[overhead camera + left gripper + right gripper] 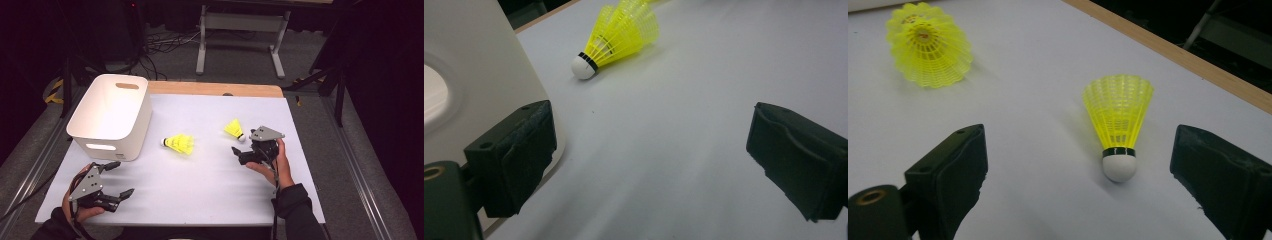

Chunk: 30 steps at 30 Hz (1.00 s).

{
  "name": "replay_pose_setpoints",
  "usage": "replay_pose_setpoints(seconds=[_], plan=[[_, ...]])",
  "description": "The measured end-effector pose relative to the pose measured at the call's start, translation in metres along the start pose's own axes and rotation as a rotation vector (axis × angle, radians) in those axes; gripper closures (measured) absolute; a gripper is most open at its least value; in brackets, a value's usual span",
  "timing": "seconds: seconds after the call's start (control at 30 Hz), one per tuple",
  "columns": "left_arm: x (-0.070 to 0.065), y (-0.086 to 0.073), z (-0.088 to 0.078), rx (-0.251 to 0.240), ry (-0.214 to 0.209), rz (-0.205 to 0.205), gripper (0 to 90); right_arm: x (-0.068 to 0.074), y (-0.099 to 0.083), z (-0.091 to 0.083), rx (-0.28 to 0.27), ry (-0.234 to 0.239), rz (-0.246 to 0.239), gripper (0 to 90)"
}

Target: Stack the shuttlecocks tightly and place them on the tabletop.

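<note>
A single yellow shuttlecock [234, 129] lies on the white table top [200, 185], its white cork pointing toward my right gripper [239, 155]. In the right gripper view the shuttlecock [1118, 125] lies just ahead of the wide-open jaws of my right gripper [1078, 145], nearer the right jaw, and neither pad touches it. A stack of nested yellow shuttlecocks [180, 143] lies on its side near the table's middle. My left gripper [121, 178] rests open and empty at the front left, with the stack [619, 37] well ahead of it.
A white plastic bin [110, 117] with cut-out handles stands at the table's back left, close beside my left gripper's left jaw; its wall [474, 60] shows there. The table's wooden far edge [1173, 52] runs behind the single shuttlecock.
</note>
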State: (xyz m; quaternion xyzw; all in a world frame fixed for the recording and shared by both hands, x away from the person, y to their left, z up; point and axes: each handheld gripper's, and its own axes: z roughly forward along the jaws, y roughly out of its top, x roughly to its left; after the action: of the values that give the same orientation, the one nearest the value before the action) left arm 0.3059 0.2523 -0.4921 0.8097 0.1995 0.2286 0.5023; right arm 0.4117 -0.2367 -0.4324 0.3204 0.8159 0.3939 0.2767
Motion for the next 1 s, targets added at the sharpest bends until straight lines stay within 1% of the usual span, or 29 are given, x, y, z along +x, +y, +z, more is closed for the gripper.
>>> replay_pose_setpoints(seconds=[0.03,0.1,0.17,0.27,0.3,0.4,0.43,0.47,0.53,0.57,0.6,0.63,0.7,0.73,0.8,0.83,0.93,1.0], plan=[[0.0,0.0,0.0,0.0,0.0,-0.001,6.8,0.0,0.0,0.0,0.0,0.0,0.0,9.3],[0.001,-0.001,0.001,-0.001,-0.004,-0.005,6.8,-0.006,0.005,0.006,0.015,0.008,0.025,9.4],[0.0,0.0,0.001,-0.001,-0.005,-0.005,6.8,-0.009,0.009,0.011,0.026,0.001,0.025,9.6],[0.0,0.0,0.001,0.0,-0.007,-0.003,6.7,-0.012,0.013,0.019,0.034,0.01,0.034,9.8],[0.0,-0.001,0.001,0.0,-0.007,-0.004,6.7,-0.012,0.014,0.023,0.044,0.006,0.033,9.7],[0.0,-0.001,0.002,0.001,-0.007,-0.003,6.7,-0.015,0.017,0.03,0.057,0.021,0.044,9.9],[0.001,-0.001,0.002,0.005,-0.007,0.001,6.7,-0.016,0.018,0.034,0.071,0.013,0.041,9.9],[0.0,-0.001,0.002,0.004,-0.008,0.0,6.7,-0.019,0.02,0.039,0.077,0.018,0.053,10.1],[0.0,-0.001,0.002,0.005,-0.01,-0.001,6.7,-0.021,0.022,0.045,0.096,0.02,0.053,10.1],[0.0,-0.001,0.002,0.005,-0.01,-0.001,6.7,-0.021,0.022,0.045,0.096,0.02,0.053,10.1],[0.001,-0.001,0.003,0.008,-0.011,0.002,6.7,-0.021,0.024,0.048,0.104,0.019,0.056,10.2],[0.001,-0.001,0.003,0.008,-0.011,0.002,6.7,-0.023,0.026,0.057,0.128,0.015,0.053,10.6],[0.0,-0.001,0.003,0.005,-0.009,0.0,6.7,-0.025,0.028,0.065,0.147,0.015,0.051,10.6],[0.0,-0.001,0.003,0.005,-0.009,0.0,6.7,-0.025,0.028,0.065,0.147,0.015,0.051,10.6],[0.001,-0.001,0.002,0.005,-0.011,0.001,6.7,-0.028,0.028,0.074,0.175,0.016,0.065,11.1],[0.001,-0.001,0.002,0.007,-0.012,0.004,6.7,-0.029,0.028,0.078,0.185,0.012,0.063,11.2],[0.001,-0.001,0.002,0.007,-0.014,0.001,6.7,-0.033,0.028,0.087,0.211,0.009,0.08,11.7],[0.001,-0.001,0.002,0.004,-0.017,0.001,6.7,-0.037,0.029,0.092,0.223,0.02,0.108,12.4]])
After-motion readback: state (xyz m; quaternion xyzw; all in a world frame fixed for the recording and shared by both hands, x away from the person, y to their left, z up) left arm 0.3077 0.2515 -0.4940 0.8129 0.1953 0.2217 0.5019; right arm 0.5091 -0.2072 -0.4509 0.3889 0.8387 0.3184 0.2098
